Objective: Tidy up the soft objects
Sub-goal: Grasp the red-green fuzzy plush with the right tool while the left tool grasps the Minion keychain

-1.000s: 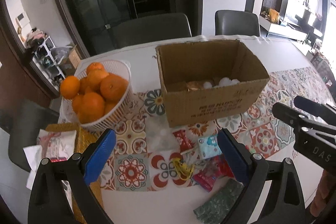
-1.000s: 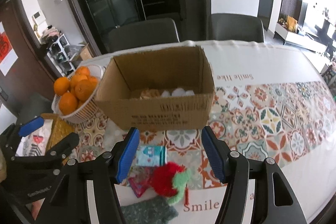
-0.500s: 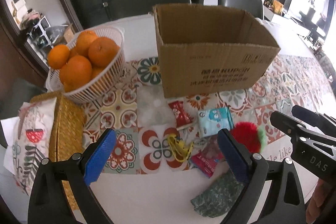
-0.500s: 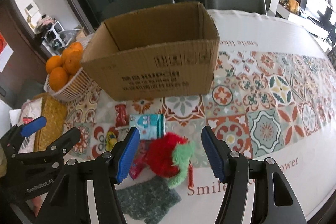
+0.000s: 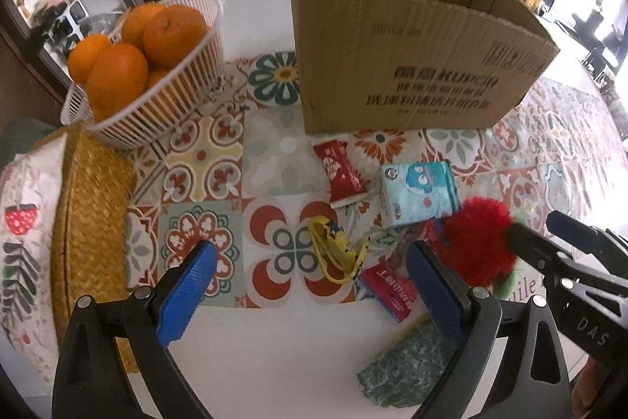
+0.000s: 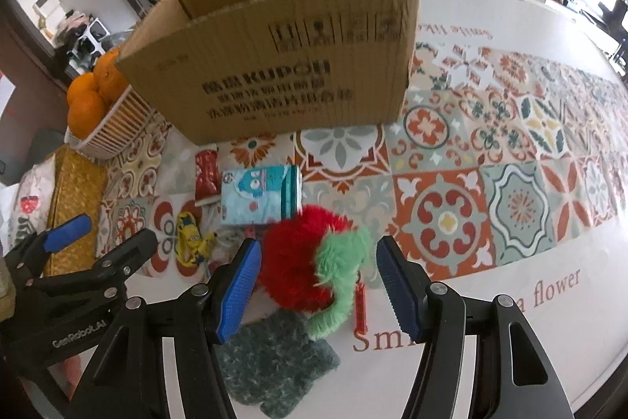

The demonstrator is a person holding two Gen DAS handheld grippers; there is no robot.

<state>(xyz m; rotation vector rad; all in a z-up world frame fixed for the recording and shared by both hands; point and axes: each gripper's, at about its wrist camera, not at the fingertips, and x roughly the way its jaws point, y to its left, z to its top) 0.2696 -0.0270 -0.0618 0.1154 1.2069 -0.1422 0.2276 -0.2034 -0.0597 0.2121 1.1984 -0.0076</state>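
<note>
Both grippers lower, nearer | right gripper (image 6: 318, 285) fingers wide, straddling red plush (image 6: 292, 262) | green stalk points toward camera

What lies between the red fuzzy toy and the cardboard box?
In the right wrist view, a light-blue tissue pack lies between the red fuzzy toy and the cardboard box.

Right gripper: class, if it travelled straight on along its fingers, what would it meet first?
Most likely the red and green plush toy, lying between the open right gripper fingers; the cardboard box stands farther behind. Depth is uncertain.
</note>
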